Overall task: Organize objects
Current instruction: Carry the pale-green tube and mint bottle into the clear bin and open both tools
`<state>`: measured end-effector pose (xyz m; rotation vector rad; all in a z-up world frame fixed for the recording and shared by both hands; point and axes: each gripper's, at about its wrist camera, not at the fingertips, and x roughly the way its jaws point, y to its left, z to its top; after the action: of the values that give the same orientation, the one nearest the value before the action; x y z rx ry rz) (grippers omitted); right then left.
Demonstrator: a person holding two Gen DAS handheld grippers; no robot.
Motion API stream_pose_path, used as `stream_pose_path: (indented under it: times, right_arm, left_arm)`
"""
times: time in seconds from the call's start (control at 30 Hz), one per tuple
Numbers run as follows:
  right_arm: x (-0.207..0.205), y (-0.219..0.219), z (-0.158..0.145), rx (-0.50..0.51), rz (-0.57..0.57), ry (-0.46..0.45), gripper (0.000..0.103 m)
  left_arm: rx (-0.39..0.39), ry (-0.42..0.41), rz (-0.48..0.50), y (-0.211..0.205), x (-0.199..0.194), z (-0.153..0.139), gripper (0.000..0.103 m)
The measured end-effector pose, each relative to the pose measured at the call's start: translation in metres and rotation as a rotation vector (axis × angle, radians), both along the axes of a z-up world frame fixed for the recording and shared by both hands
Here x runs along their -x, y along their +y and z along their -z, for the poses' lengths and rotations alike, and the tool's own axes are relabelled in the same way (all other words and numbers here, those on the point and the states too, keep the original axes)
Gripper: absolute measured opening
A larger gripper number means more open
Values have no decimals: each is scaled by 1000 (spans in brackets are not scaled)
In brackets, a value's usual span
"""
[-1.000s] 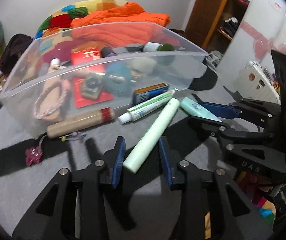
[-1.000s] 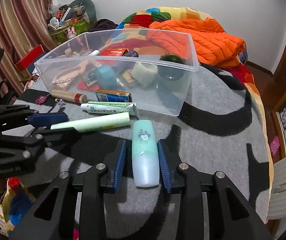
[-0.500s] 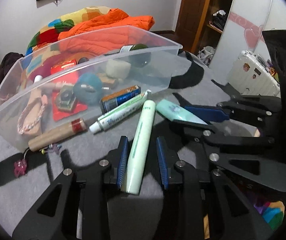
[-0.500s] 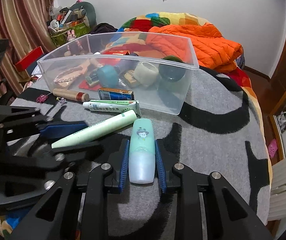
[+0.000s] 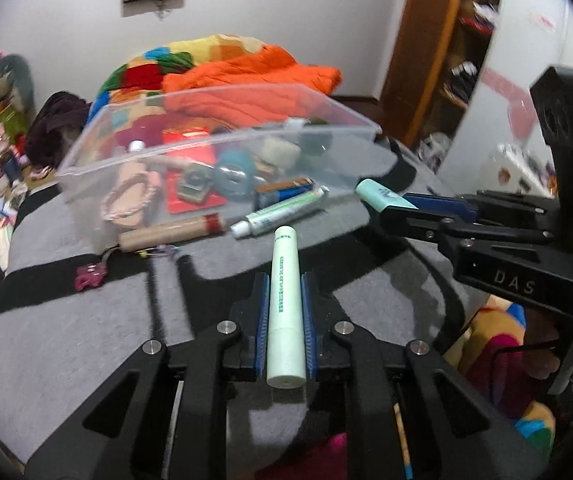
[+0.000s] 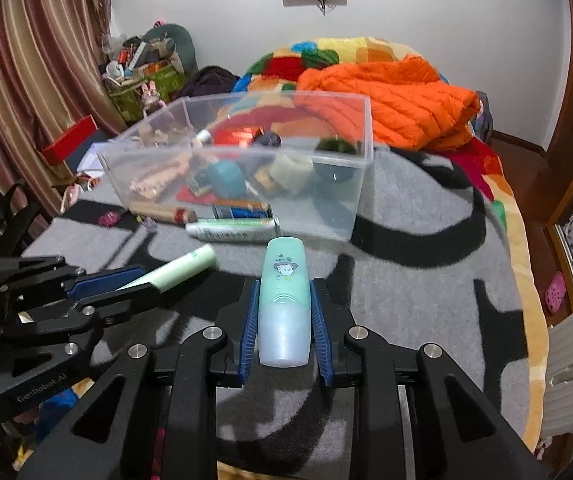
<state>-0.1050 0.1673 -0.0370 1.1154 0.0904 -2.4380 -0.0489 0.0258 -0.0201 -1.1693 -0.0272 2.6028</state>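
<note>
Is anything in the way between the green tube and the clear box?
Yes, low things. A toothpaste tube and a wooden stick lie on the blanket against the box's near wall, ahead of the green tube in the left gripper, whose jaws are closing on it. The box's open top looks clear.

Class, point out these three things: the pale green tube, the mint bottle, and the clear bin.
pale green tube (image 5: 284,300), left wrist view, mid-body.
mint bottle (image 6: 284,292), right wrist view, mid-body.
clear bin (image 6: 326,196), right wrist view, front wall.
</note>
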Motion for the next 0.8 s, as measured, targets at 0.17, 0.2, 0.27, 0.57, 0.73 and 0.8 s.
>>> stream_pose_path:
  times: [0.17, 0.2, 0.27, 0.57, 0.73, 0.8]
  right_arm:
    - [2, -5, -18, 22, -9, 47, 23]
    - [3, -5, -22, 26, -10, 57, 23]
    - [5, -8, -30, 31, -13, 79, 23]
    - [28, -20, -49, 60, -14, 119, 23]
    - [46, -31, -54, 61, -15, 126, 23]
    - [53, -35, -51, 57, -6, 119, 23]
  left_arm:
    - [-44, 46, -32, -11, -2, -20, 15]
    - [-48, 58, -34, -12, -2, -25, 15]
    - [-62, 83, -38, -15, -2, -35, 15]
    - [-75, 191, -77, -25, 8, -71, 15]
    - [-73, 177, -102, -34, 34, -72, 15]
    - [-81, 147, -106, -37, 48, -68, 15]
